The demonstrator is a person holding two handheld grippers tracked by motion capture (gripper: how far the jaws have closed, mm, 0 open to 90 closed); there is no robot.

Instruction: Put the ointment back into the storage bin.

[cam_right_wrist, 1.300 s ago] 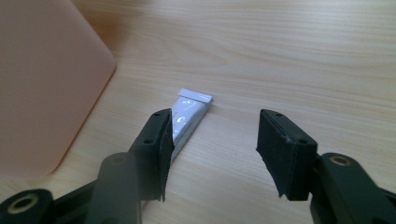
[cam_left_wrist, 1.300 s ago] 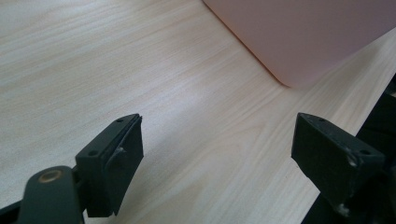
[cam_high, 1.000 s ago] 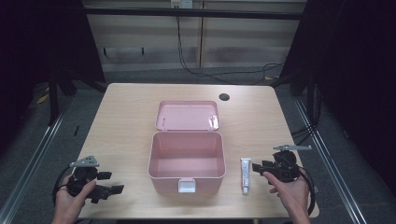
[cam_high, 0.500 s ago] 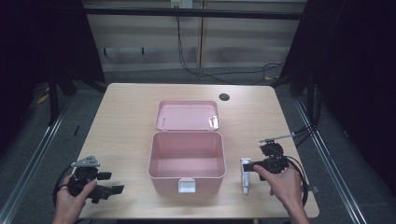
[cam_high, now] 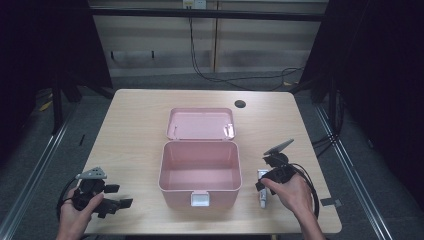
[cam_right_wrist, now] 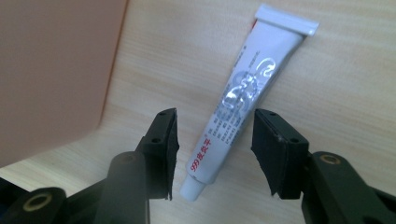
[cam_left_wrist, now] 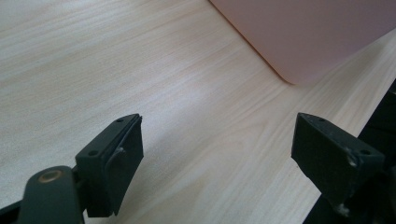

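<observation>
Right tongs (cam_right_wrist: 212, 154) straddle the ointment tube (cam_right_wrist: 243, 100).
Its jaws, just widened, clear the tube at the pink box's (cam_high: 200, 172) four o'clock; left tongs (cam_left_wrist: 217, 158) gape over bare desk (cam_left_wrist: 140, 60).

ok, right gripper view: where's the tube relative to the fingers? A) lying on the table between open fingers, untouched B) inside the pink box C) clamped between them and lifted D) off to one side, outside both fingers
A: the tube lies flat on the table, its lower end between the right gripper fingers, with a gap on each side.
</observation>
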